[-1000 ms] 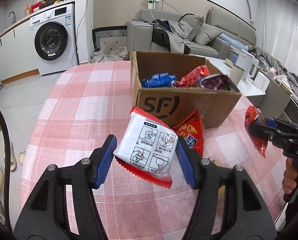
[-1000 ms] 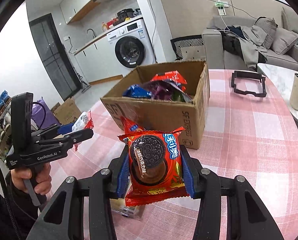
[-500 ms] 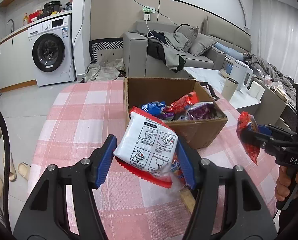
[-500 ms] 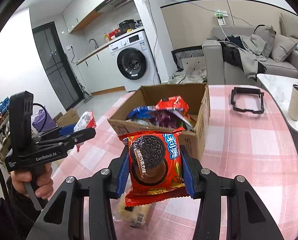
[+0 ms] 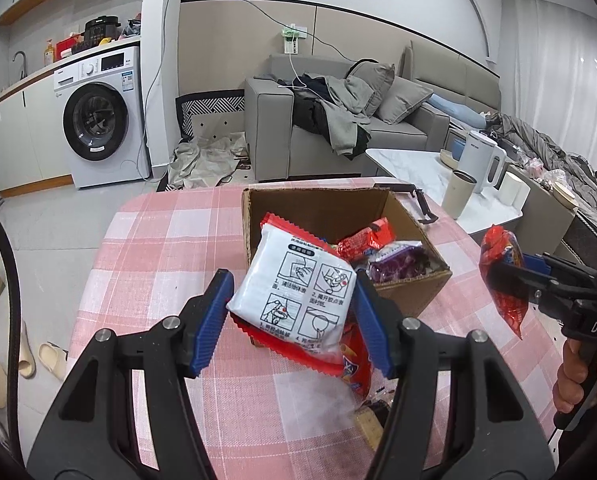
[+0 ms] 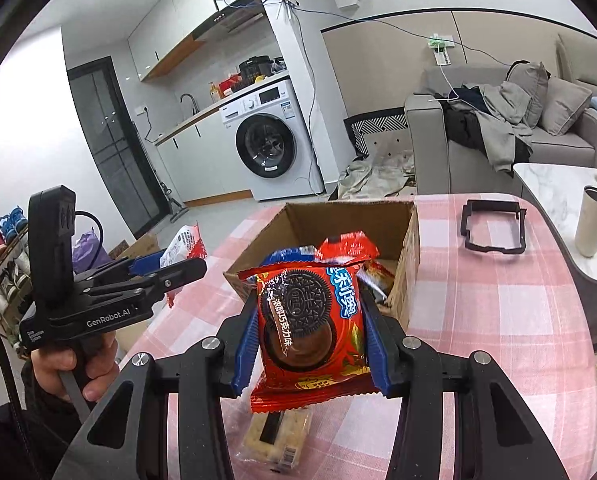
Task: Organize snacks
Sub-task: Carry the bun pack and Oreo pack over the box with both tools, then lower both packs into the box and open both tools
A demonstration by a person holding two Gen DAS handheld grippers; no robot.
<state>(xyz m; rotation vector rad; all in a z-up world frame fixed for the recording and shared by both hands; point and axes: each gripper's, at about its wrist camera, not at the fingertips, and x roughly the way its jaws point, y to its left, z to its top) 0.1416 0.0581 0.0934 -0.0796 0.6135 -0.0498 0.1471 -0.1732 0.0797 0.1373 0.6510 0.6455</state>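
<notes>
My left gripper (image 5: pixel 292 320) is shut on a white snack packet with red edges (image 5: pixel 298 292), held in the air in front of the open cardboard box (image 5: pixel 402 288). My right gripper (image 6: pixel 310 344) is shut on a red Oreo packet (image 6: pixel 312 320), also raised before the box (image 6: pixel 408 256). The box holds several snack packets, red (image 5: pixel 364 240) and purple (image 5: pixel 398 260). The right gripper (image 5: pixel 510 276) and its packet show at the right of the left wrist view. The left gripper (image 6: pixel 182 260) shows at the left of the right wrist view.
The box stands on a table with a pink checked cloth (image 5: pixel 170 248). A red snack bag (image 5: pixel 356 364) and a pale cracker packet (image 6: pixel 276 436) lie on the cloth below the grippers. A black frame (image 6: pixel 492 228) lies right of the box. A low side table with a cup (image 6: pixel 592 220) stands beyond.
Both grippers have risen with their packets, so I now look down into the box from higher up. The grips have not changed.
</notes>
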